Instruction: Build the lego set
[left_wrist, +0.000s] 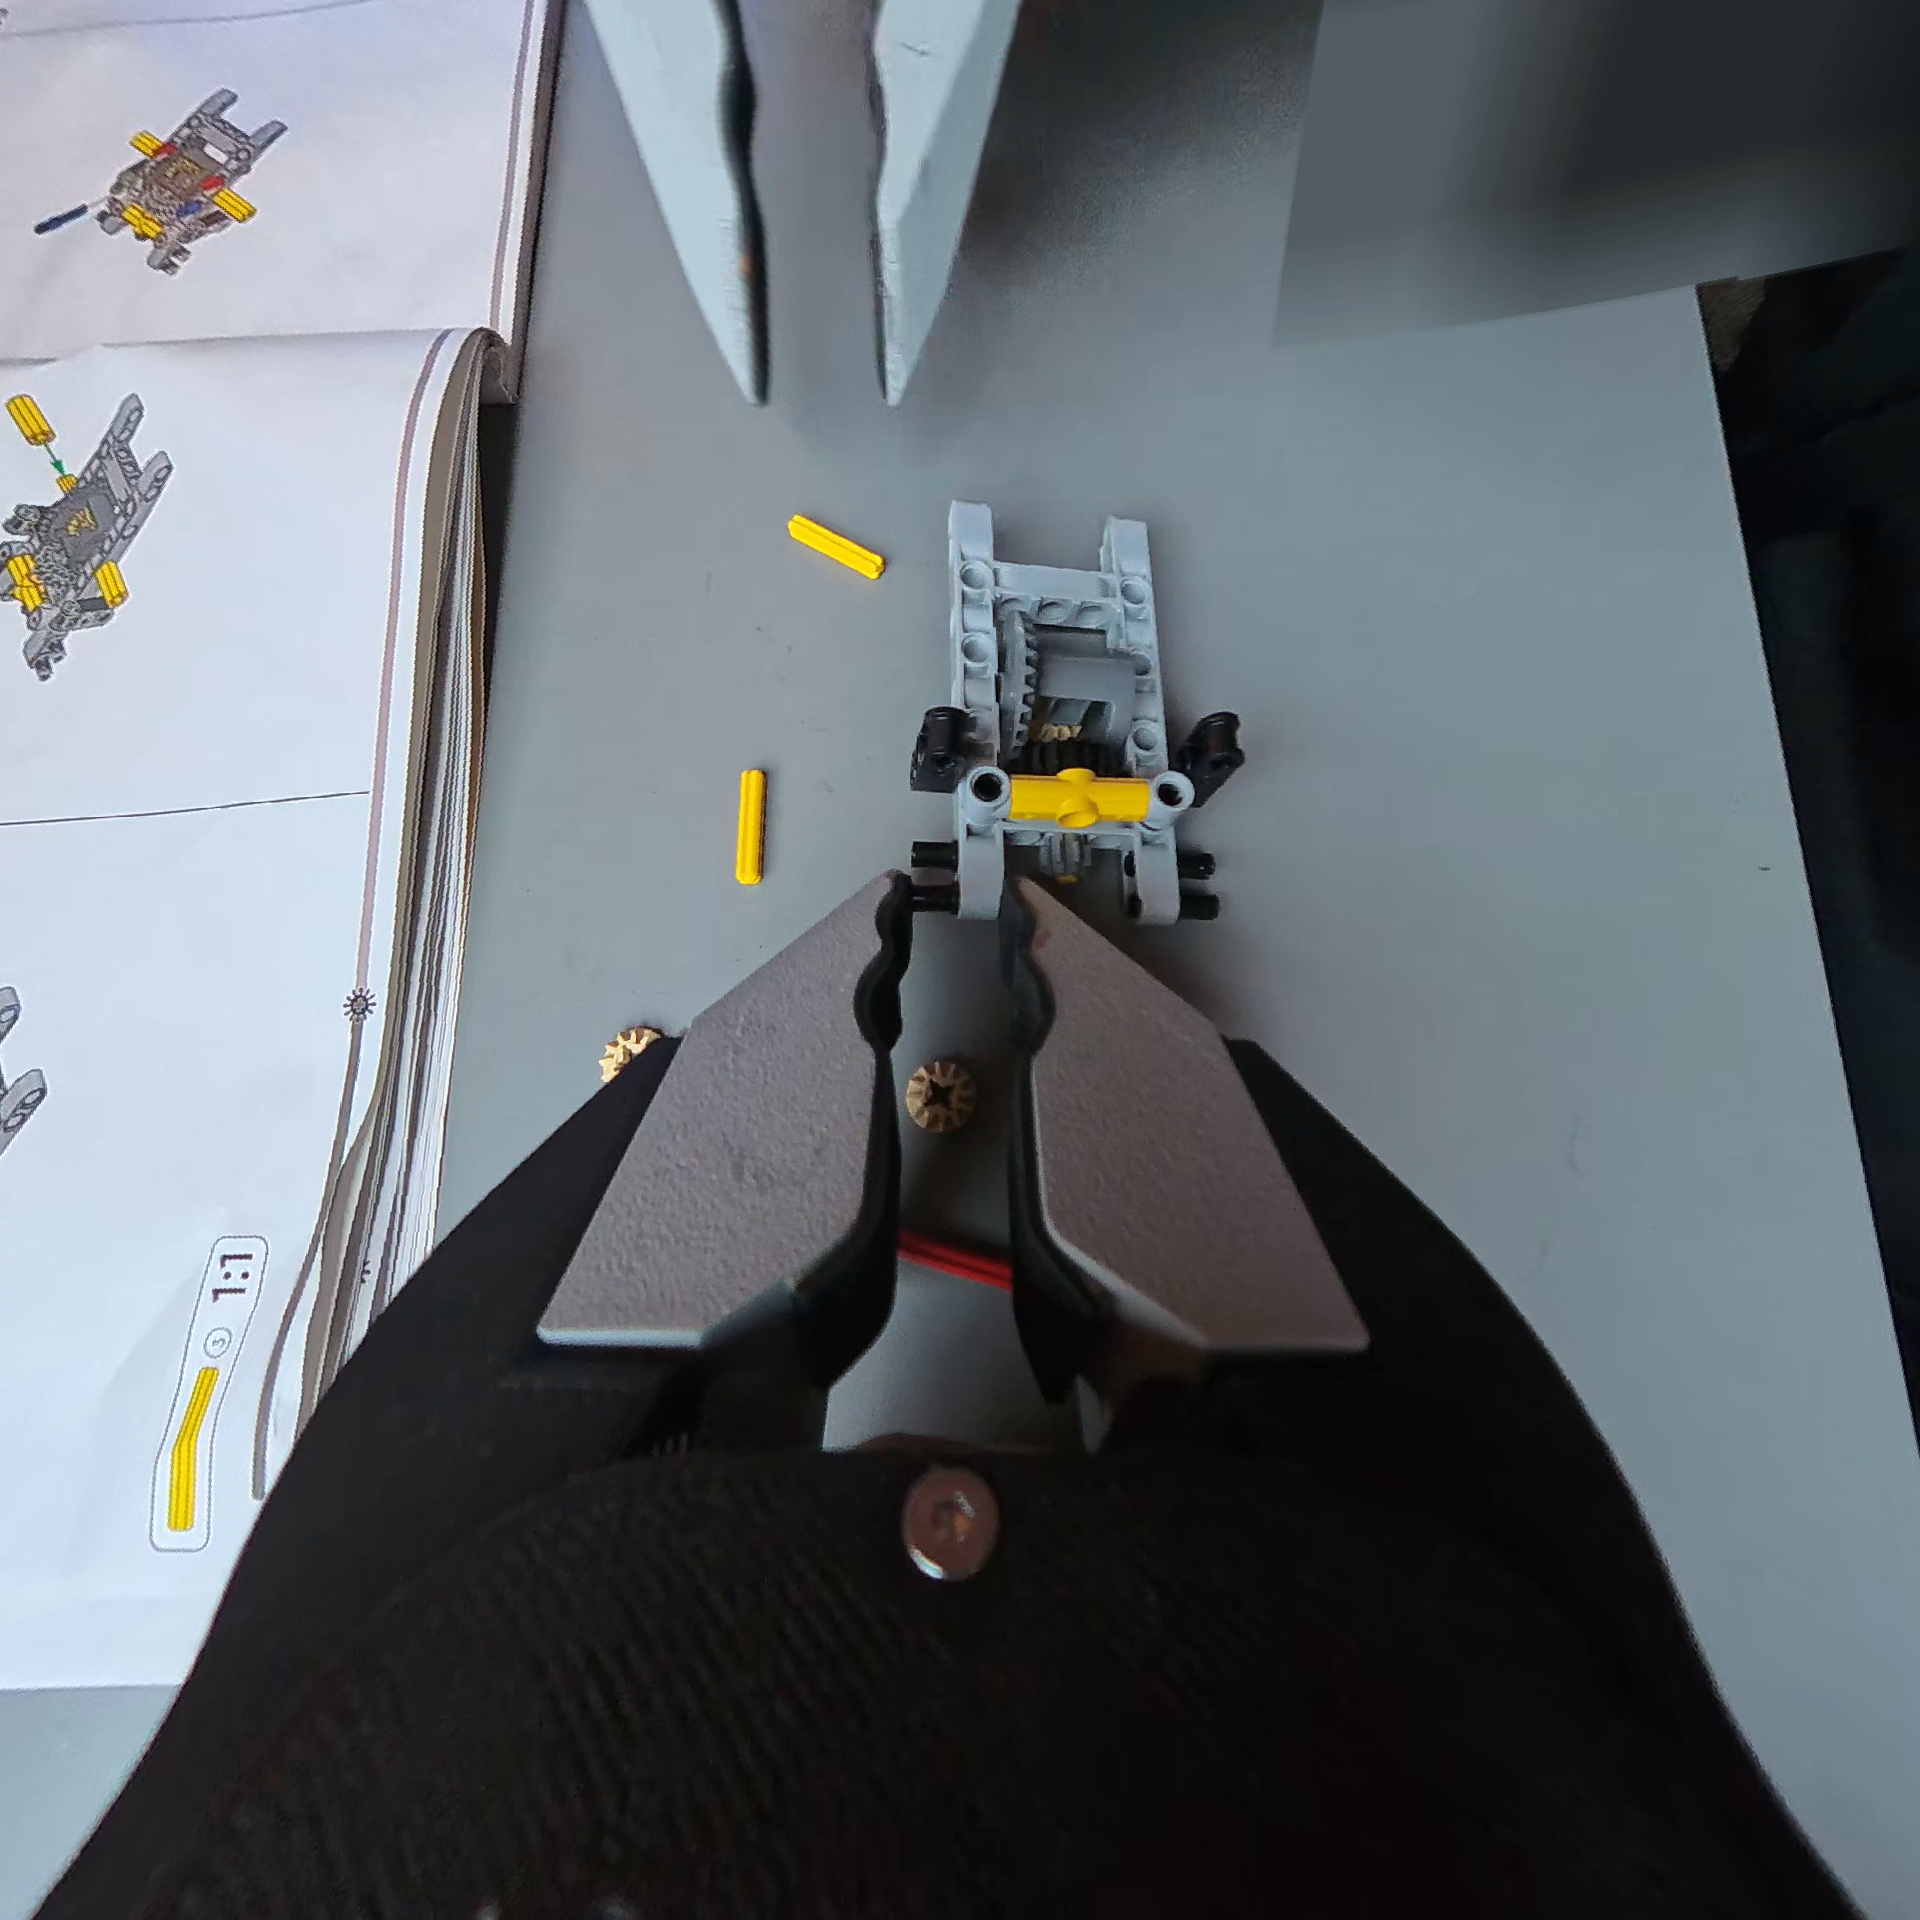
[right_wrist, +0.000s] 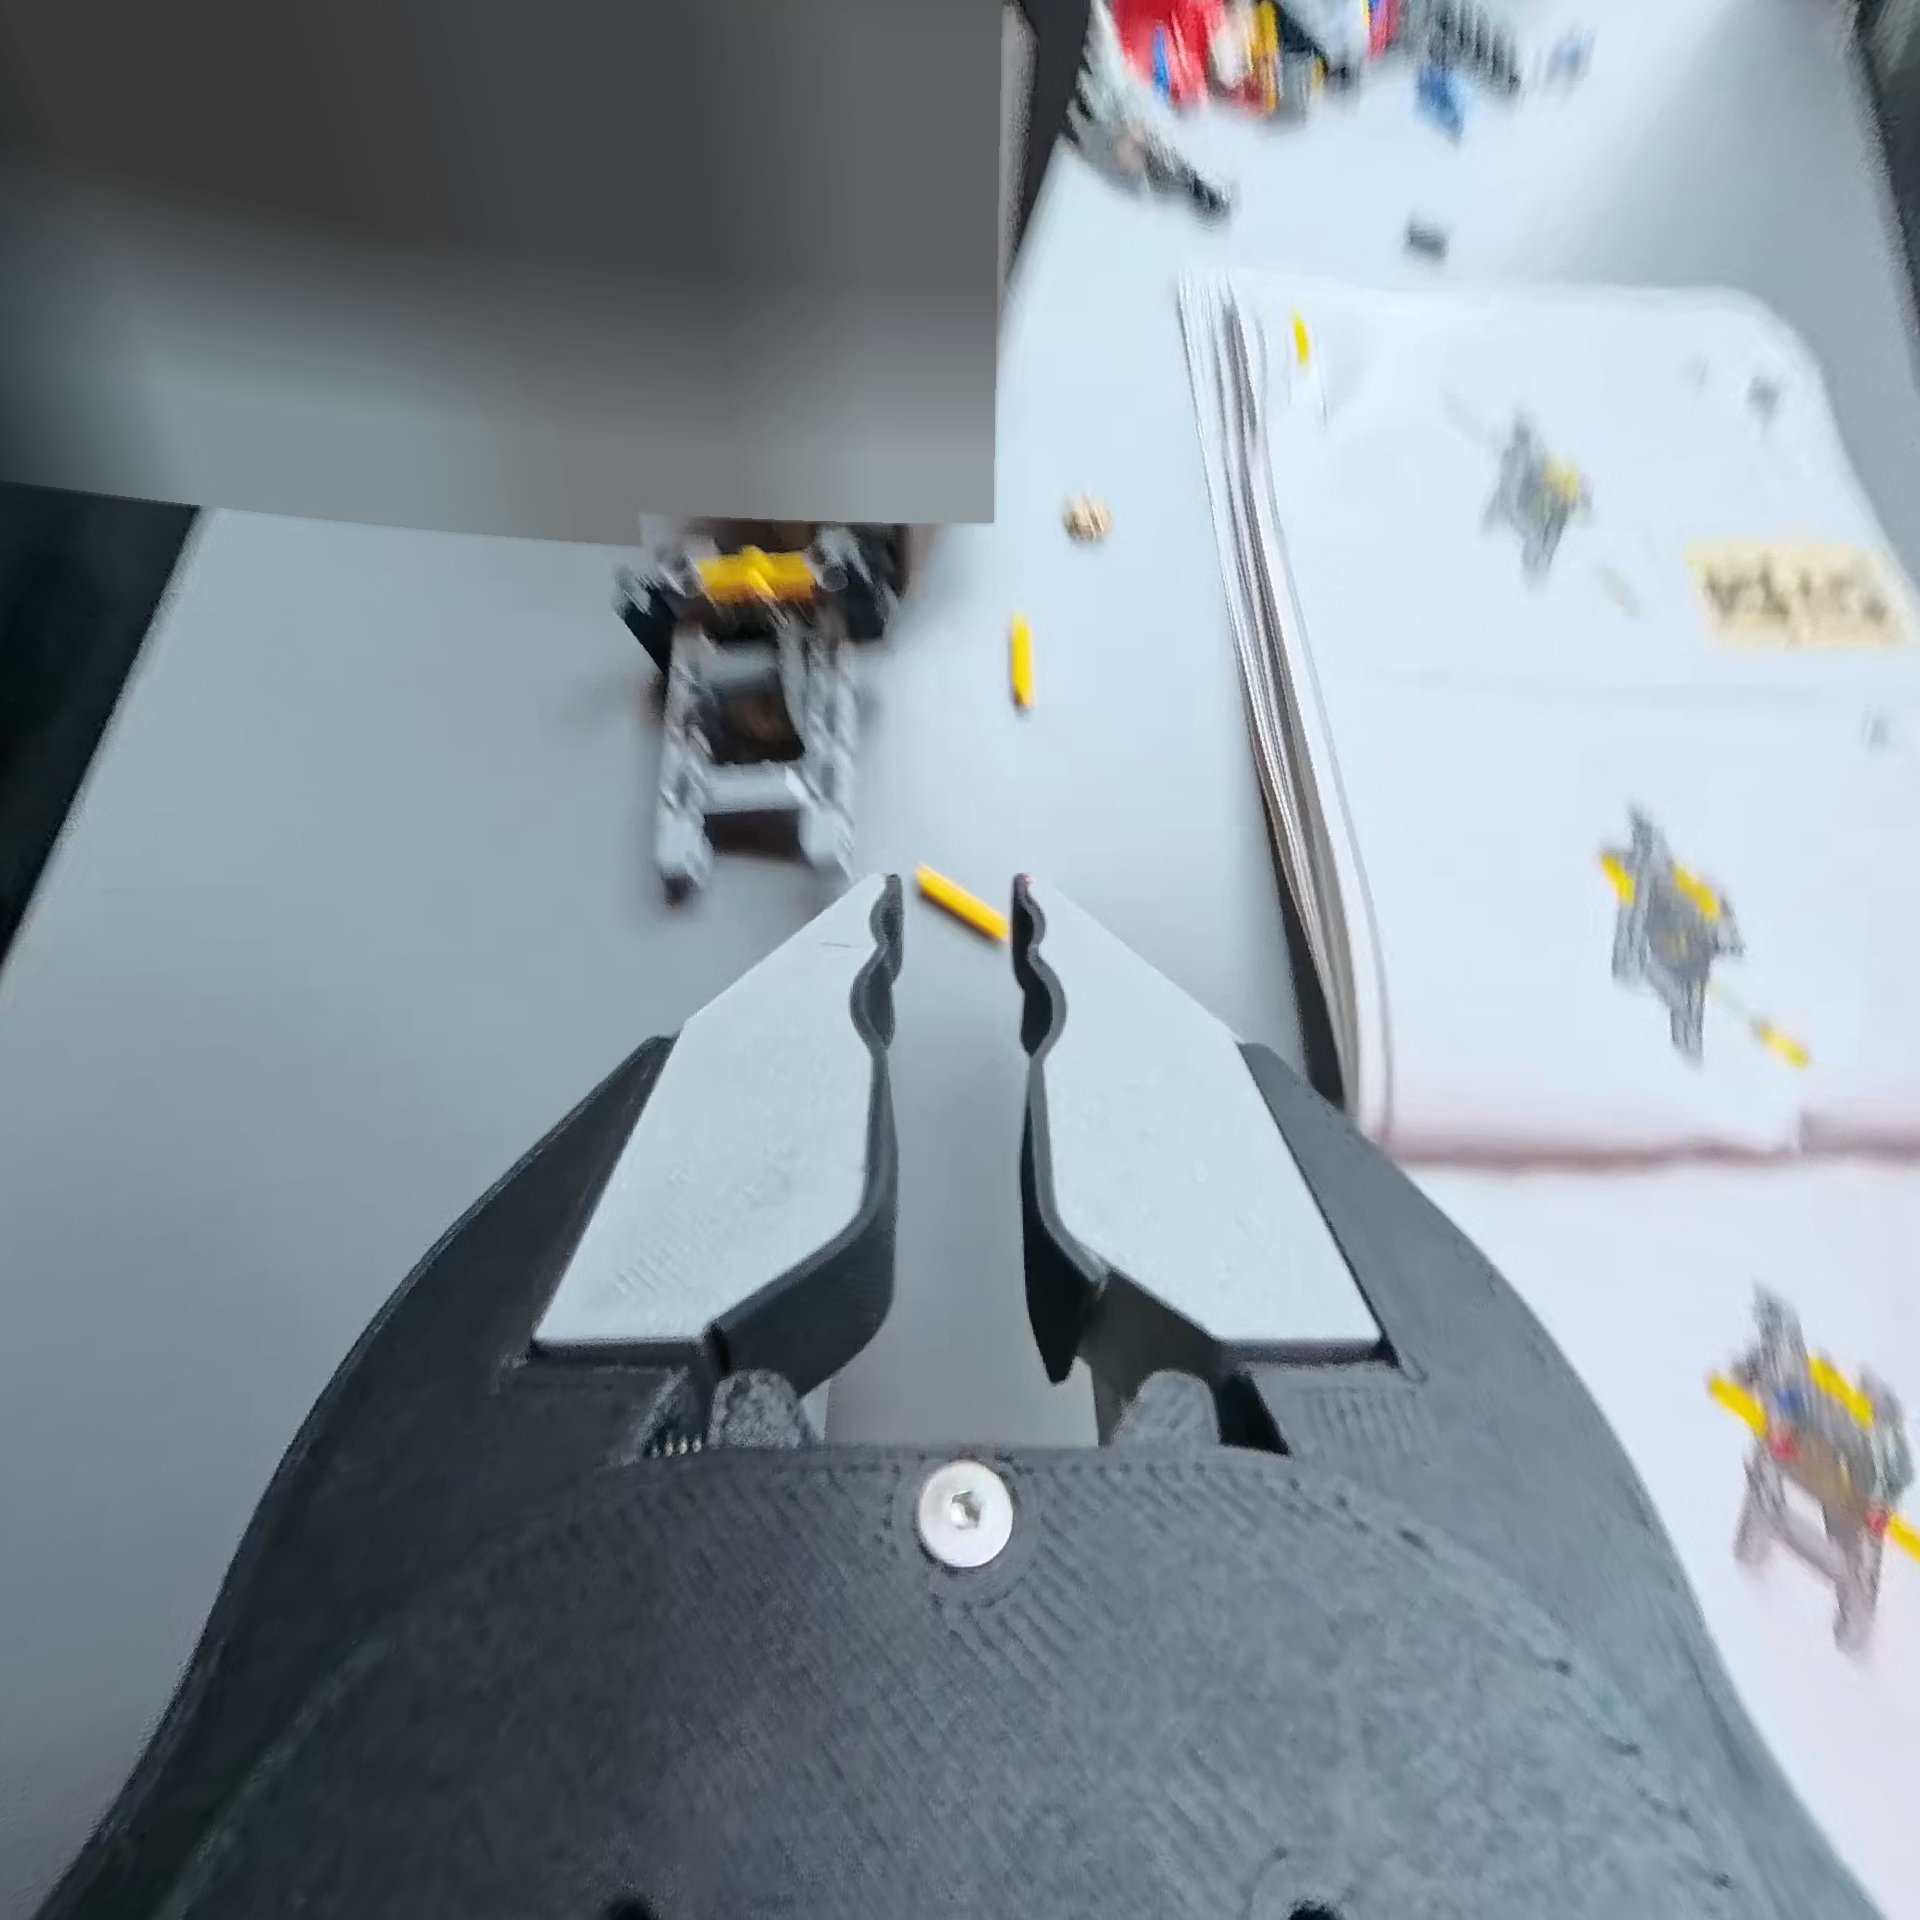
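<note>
Straddling the near leg of the grey chassis (left_wrist: 1049, 623) mid-table with the left gripper (left_wrist: 963, 883), probably to steady it; clamped or merely around it, impossible to tell. Hovering the right gripper (right_wrist: 958, 883), released and empty, just short of a yellow axle (right_wrist: 961, 904), likely the next piece. All on a plain grey table (left_wrist: 1455, 727), with the open instruction booklet (left_wrist: 208, 727) alongside and a blurred parts pile (right_wrist: 1299, 62) beyond.

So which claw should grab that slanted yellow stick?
Probably the right gripper. Its open tips sit right at the slanted yellow stick in the right wrist view. The left gripper is busy at the near end of the grey lego model, farther from it.
</note>
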